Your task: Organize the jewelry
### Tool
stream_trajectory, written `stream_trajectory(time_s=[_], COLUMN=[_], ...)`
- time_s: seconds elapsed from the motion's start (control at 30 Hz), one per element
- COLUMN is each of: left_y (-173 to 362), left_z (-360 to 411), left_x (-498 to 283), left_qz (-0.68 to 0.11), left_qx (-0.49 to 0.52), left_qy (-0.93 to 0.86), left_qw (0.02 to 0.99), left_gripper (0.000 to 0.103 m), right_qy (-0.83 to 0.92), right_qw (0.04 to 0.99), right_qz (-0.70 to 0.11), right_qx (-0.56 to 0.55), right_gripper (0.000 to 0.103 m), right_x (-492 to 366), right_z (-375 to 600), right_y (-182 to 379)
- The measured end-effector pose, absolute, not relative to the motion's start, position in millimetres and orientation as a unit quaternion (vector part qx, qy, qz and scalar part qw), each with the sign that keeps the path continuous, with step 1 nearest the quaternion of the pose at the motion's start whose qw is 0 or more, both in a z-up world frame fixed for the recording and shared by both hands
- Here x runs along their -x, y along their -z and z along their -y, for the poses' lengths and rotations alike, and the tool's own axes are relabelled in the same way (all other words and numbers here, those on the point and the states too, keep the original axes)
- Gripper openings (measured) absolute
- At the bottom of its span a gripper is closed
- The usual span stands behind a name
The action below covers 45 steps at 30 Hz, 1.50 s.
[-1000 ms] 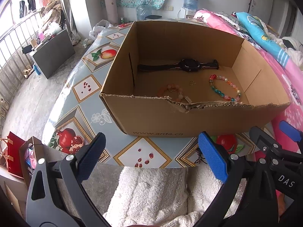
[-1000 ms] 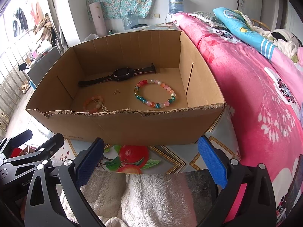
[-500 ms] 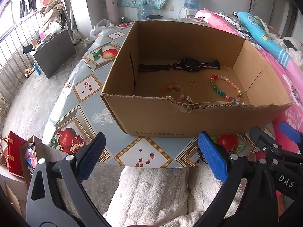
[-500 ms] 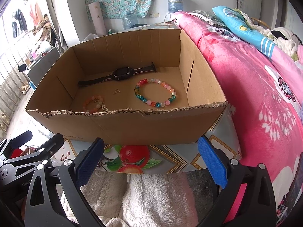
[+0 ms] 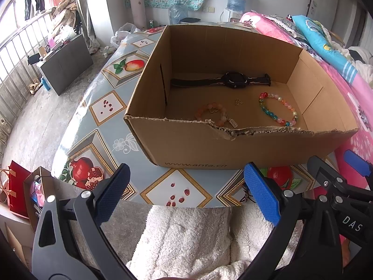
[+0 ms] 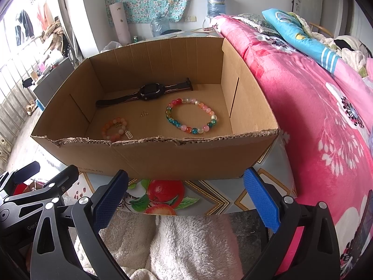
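Fruit-print table point(image 5: 105, 107) bears box point(image 5: 209, 149) (watch point(image 5: 229, 80) inside).

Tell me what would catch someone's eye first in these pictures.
The big open cardboard box on the fruit-patterned table dominates. Inside lie a multicoloured bead bracelet toward the right, a black watch near the back wall and a peach bracelet at front left. Both grippers hang open before it.

Bright, even daylight from the barred window point(image 5: 14, 70) left of the cardboard box point(image 5: 233, 149). Soft shadow inside the box's near wall. Sharp around the box; strongly bent, black-vignetted toward the corners.
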<state>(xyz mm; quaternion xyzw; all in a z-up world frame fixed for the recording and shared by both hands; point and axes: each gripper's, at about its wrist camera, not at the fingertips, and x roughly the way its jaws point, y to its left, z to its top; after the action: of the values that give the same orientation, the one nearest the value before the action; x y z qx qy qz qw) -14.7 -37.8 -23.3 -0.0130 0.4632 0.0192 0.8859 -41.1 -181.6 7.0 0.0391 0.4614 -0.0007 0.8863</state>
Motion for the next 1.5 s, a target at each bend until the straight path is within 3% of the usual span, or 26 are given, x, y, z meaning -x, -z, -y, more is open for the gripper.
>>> stream_trajectory(time_s=[1.5], left_y=[24.9], left_z=[39.0], left_x=[14.0], left_qz=[-0.466], left_qx=[0.015], left_qy=[-0.02], left_qw=[0.884], left_gripper=[0.094], right_qy=[0.001], right_qw=[0.886], right_qz=[-0.463], right_qx=[-0.039], right_gripper=[0.096], right_x=[39.1], right_z=[181.9], right_y=[-10.2])
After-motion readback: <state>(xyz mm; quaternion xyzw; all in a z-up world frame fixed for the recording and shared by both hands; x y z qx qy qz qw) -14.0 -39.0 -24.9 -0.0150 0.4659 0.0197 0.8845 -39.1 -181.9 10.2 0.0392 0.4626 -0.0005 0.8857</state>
